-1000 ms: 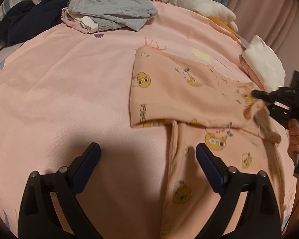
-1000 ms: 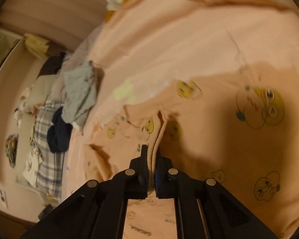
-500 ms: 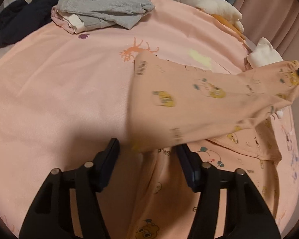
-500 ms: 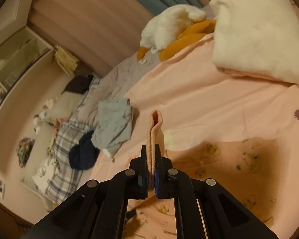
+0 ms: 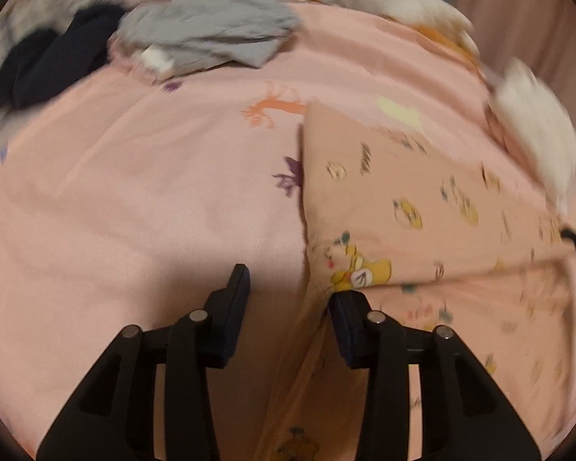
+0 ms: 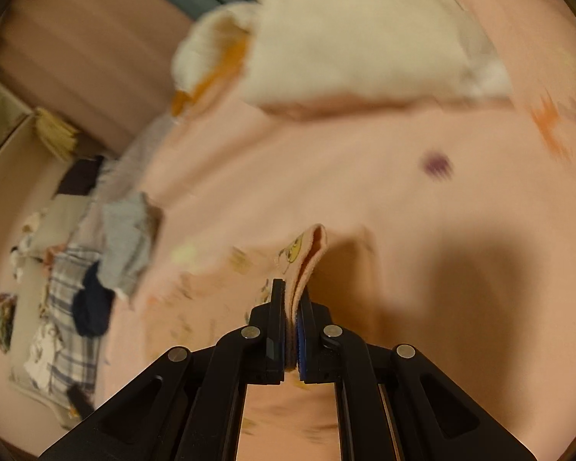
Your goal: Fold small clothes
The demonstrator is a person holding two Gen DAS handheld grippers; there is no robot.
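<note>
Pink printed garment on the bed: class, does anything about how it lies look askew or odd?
Yes. The pink printed garment is not flat: the right claw pinches one edge and holds it up, so the cloth stretches slantwise across the bed. Its near fold lies between the closing left claw fingers, not yet gripped.

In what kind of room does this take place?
Most likely a bedroom: a wide pink bedspread with loose clothes piled on it, a white pillow at its far end, and curtains along the wall.
</note>
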